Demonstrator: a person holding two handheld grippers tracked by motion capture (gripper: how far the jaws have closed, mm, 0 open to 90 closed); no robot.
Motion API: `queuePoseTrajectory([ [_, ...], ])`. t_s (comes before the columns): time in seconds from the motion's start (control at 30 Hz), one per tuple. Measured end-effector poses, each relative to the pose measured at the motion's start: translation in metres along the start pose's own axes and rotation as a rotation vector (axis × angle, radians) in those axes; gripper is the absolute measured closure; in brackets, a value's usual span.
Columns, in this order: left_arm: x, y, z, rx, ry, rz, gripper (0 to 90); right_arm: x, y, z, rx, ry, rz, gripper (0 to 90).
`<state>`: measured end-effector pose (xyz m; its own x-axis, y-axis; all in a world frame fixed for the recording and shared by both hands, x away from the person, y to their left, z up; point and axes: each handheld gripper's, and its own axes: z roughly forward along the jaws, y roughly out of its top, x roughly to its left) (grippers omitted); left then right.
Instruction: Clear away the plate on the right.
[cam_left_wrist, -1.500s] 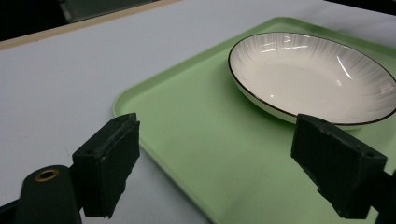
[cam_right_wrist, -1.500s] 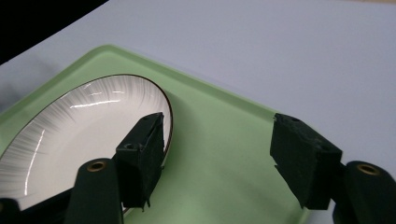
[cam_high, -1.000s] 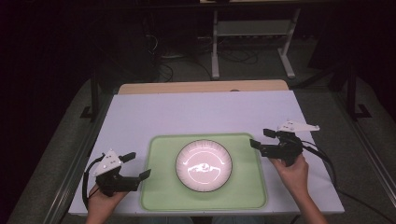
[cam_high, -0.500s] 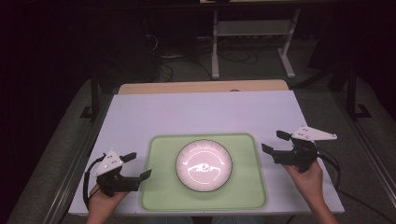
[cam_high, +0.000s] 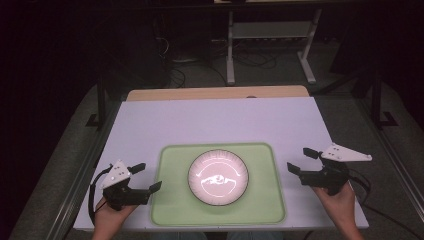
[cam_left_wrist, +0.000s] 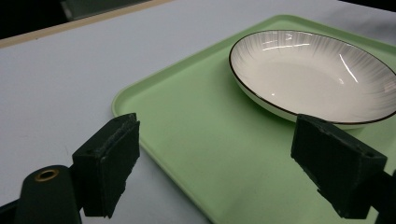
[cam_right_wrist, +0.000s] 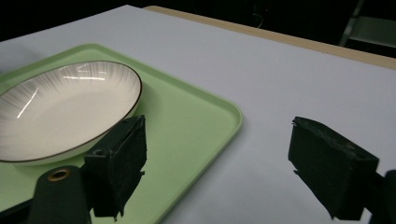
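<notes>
Both jaws gape, empty. Left gripper (cam_high: 146, 177) at 9 o'clock, right gripper (cam_high: 301, 161) at 3 o'clock: clamp opposite rims of the pale-green plastic tray (cam_high: 170, 200), keeping the white ribbed dark-rimmed ceramic bowl (cam_high: 218, 177) level.

A: How is the light? 
B: It falls from above onto the table (cam_high: 220, 120), which is bright, while the room behind and the floor on both sides lie almost black.

A: Any glare? 
B: Yes. The plate (cam_high: 218, 176) is blown out to a pinkish white in the high view, with curved streaks of reflection in both gripper views.

A: Sharpness? 
B: The high view is soft and grainy. Up close, the black jaws blur at the near edge, and shadows are faint.
</notes>
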<state>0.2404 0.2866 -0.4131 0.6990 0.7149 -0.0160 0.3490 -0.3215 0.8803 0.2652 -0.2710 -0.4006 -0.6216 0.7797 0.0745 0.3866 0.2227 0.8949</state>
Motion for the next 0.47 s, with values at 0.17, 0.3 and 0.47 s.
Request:
queuePoseTrajectory([
  [0.17, -0.001, 0.0, 0.001, 0.005, -0.005, 0.002, 15.1, 0.002, -0.013, -0.005, 0.006, -0.019, 0.002, 19.1],
  [0.3, -0.001, 0.0, 0.002, 0.01, -0.004, 0.012, 15.1, 0.003, -0.015, -0.007, 0.01, -0.034, -0.009, 19.1],
  [0.47, 0.0, -0.001, 0.001, 0.008, 0.0, 0.009, 15.1, 0.005, -0.017, -0.004, 0.024, -0.039, -0.015, 19.2],
])
